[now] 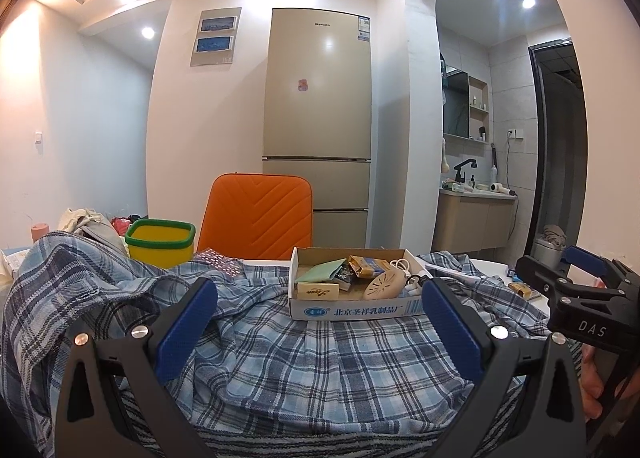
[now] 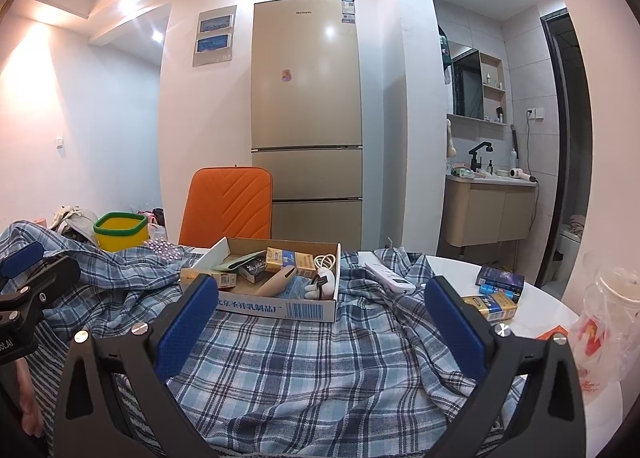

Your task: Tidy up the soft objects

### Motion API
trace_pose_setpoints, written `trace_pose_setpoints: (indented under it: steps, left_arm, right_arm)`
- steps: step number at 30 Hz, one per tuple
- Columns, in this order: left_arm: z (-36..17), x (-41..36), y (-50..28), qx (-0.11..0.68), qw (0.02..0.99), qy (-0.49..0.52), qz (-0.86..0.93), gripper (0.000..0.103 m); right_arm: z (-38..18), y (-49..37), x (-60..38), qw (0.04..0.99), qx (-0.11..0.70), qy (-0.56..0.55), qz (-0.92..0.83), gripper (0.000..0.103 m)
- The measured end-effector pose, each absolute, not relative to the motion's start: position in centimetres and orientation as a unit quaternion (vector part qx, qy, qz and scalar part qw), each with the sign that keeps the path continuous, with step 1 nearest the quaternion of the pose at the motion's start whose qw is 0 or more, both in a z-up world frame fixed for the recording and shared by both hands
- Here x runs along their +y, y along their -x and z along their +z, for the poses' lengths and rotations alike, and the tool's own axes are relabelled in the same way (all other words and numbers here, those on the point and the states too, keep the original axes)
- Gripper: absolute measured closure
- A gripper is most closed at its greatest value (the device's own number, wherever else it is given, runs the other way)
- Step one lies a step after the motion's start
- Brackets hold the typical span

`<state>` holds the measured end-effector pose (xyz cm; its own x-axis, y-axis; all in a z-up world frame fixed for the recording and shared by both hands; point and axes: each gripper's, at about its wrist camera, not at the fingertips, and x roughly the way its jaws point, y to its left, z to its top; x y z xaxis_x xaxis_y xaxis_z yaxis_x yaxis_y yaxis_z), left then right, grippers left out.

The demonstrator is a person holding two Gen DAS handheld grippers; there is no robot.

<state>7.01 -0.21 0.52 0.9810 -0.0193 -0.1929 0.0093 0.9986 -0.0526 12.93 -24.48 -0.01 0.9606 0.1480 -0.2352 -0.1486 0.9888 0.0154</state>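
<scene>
A blue plaid shirt [image 1: 304, 370] [image 2: 304, 370] lies crumpled over the table, on top of a striped grey cloth [image 1: 320, 444] at the near edge. My left gripper [image 1: 320, 310] hovers just above the shirt, open, with nothing between its blue pads. My right gripper [image 2: 320, 310] is also open over the shirt's near part and holds nothing. In the left wrist view the right gripper [image 1: 576, 282] shows at the right edge with a hand under it. The left gripper [image 2: 32, 282] appears at the left edge of the right wrist view.
A shallow cardboard box [image 1: 352, 308] [image 2: 280, 310] of small items rests on the shirt. Behind stand a yellow bin with a green rim [image 1: 160, 242], an orange chair [image 1: 256, 214] and a fridge [image 1: 316, 130]. A white remote [image 2: 390, 276], small packets [image 2: 490, 304] and a plastic bag [image 2: 604, 322] lie at right.
</scene>
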Motion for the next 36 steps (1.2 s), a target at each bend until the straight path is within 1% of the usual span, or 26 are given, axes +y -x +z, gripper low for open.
trace_pose_setpoints:
  steps: [36]
  left_arm:
    - [0.34,-0.27,-7.03,0.096,0.995,0.021,-0.008,0.000]
  right_arm:
    - [-0.04,-12.92,-24.53,0.990,0.118,0.003,0.076,0.000]
